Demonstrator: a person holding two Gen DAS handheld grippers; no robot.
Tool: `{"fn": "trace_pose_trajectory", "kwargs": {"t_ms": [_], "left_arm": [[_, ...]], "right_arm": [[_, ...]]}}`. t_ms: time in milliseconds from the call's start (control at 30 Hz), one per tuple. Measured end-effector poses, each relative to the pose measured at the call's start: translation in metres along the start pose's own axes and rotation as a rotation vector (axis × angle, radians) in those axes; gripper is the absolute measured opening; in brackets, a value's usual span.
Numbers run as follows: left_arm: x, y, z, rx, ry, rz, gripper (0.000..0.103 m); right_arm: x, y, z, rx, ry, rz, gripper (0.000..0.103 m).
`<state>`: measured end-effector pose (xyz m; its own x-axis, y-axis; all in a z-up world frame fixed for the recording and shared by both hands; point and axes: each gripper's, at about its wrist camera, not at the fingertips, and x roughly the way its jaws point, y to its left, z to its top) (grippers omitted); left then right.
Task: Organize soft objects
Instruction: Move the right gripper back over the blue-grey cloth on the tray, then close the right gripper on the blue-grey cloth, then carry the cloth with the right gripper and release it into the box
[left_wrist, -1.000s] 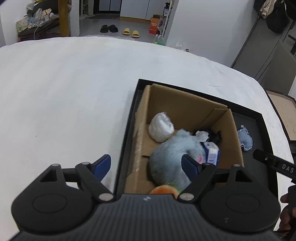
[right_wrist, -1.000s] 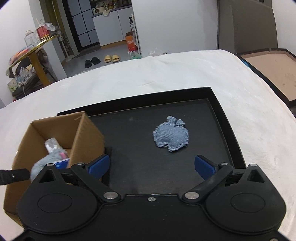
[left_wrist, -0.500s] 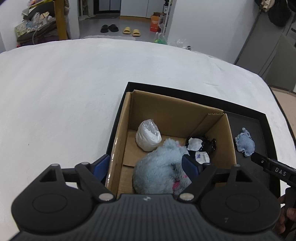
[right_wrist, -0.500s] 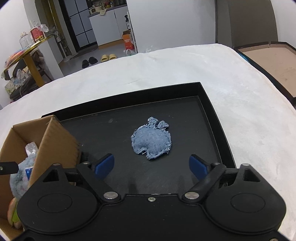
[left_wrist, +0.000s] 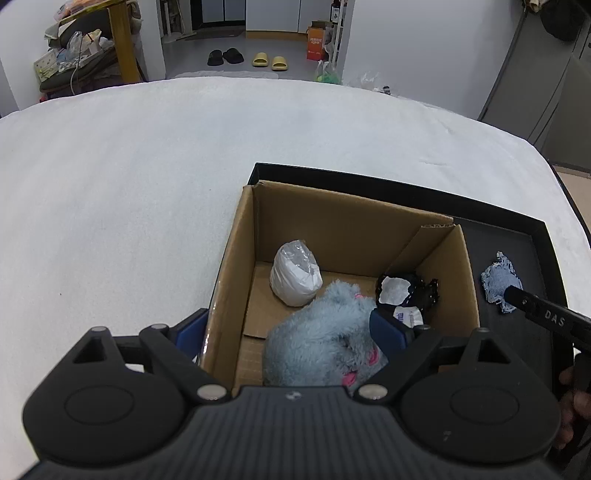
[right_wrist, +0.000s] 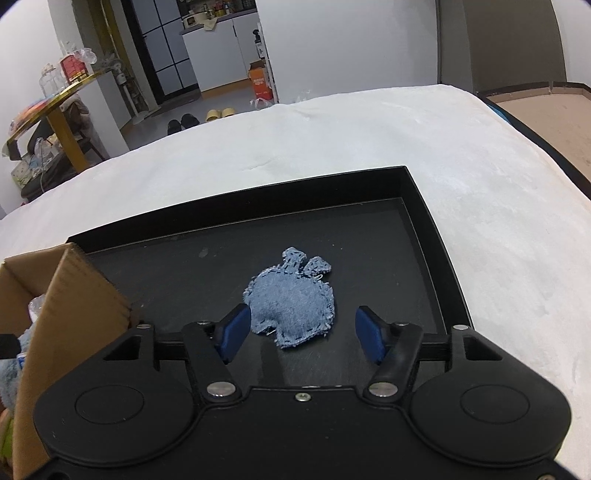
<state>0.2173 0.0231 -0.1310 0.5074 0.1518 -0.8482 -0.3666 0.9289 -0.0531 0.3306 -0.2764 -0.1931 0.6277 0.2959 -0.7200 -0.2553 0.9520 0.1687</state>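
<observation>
Denim, cut like a small apple, lay flat on the black tray (right_wrist: 424, 206): this pouch (right_wrist: 291, 302) sat on the tray floor well right of the box (right_wrist: 74, 295). The right gripper (right_wrist: 303, 332) hung low over it with its blue fingers (right_wrist: 234, 330) spread wide, the left one at the pouch's edge, the other clear of it; whether any pad touched the cloth could not be told. From the left wrist view the pouch (left_wrist: 500, 280) showed beyond the box wall, partly behind the right gripper's tip.

The left gripper (left_wrist: 291, 332) was spread too, holding nothing, one finger outside the box's (left_wrist: 236, 258) left wall and one inside, over the plush (left_wrist: 321, 343). In the box also lay a white bag (left_wrist: 295, 273) and a black bundle (left_wrist: 406, 291). Tray and box rested on a white cloth (left_wrist: 129, 184).
</observation>
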Motion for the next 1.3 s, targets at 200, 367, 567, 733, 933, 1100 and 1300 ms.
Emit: {"fn": "trace_pose_trajectory", "kwargs": {"t_ms": [200, 367, 567, 733, 933, 1100, 1300], "left_arm": [[0.001, -0.001, 0.001, 0.006, 0.003, 0.0, 0.09], [0.003, -0.001, 0.0, 0.009, 0.002, -0.004, 0.09], [0.002, 0.003, -0.001, 0.002, 0.011, -0.019, 0.09], [0.0, 0.009, 0.001, 0.008, 0.012, -0.04, 0.09], [-0.008, 0.02, -0.002, -0.004, 0.01, -0.058, 0.09], [-0.015, 0.028, -0.007, 0.001, 0.014, -0.094, 0.09], [-0.025, 0.039, -0.014, 0.002, -0.007, -0.124, 0.09]], "right_arm": [[0.011, -0.001, 0.002, -0.01, -0.016, -0.001, 0.062], [0.017, -0.004, 0.001, -0.01, -0.017, 0.026, 0.046], [0.006, -0.002, 0.001, -0.012, 0.0, 0.059, 0.024], [-0.009, 0.001, 0.003, -0.007, 0.004, 0.057, 0.019], [-0.029, 0.012, 0.002, -0.013, -0.002, 0.055, 0.019], [-0.051, 0.025, 0.007, -0.013, -0.017, 0.072, 0.019], [-0.078, 0.042, 0.012, -0.014, -0.048, 0.093, 0.019]]}}
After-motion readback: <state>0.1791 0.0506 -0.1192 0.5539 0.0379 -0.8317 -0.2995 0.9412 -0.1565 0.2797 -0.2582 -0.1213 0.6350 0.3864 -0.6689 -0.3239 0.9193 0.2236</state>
